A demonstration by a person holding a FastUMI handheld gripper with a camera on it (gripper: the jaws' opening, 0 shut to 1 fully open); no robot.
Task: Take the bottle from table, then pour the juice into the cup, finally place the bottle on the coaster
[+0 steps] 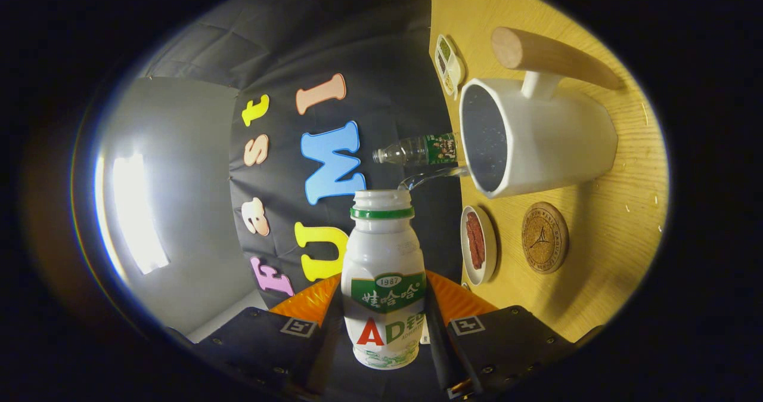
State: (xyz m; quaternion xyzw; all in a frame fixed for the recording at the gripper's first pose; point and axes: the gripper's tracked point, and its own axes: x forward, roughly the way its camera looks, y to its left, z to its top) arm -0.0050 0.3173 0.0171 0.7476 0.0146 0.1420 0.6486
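Note:
My gripper [384, 312] is shut on a small white juice bottle [383, 271] with a green neck ring and an open mouth. An orange finger [310, 299] presses on one side and the other on the opposite side. The whole view is rolled, so the wooden table [602, 259] stands like a wall beside the bottle. The white cup [536, 136] with a wooden handle [551, 56] sits on that table just beyond the bottle's mouth, its dark opening facing the bottle. A round cork coaster [544, 237] lies near the cup's base.
A small white dish with red food [477, 245] sits between the coaster and the bottle. A clear plastic water bottle [417, 150] stands behind the cup, with a glass rim [432, 175] next to it. A divided sauce dish [448, 64] lies farther back.

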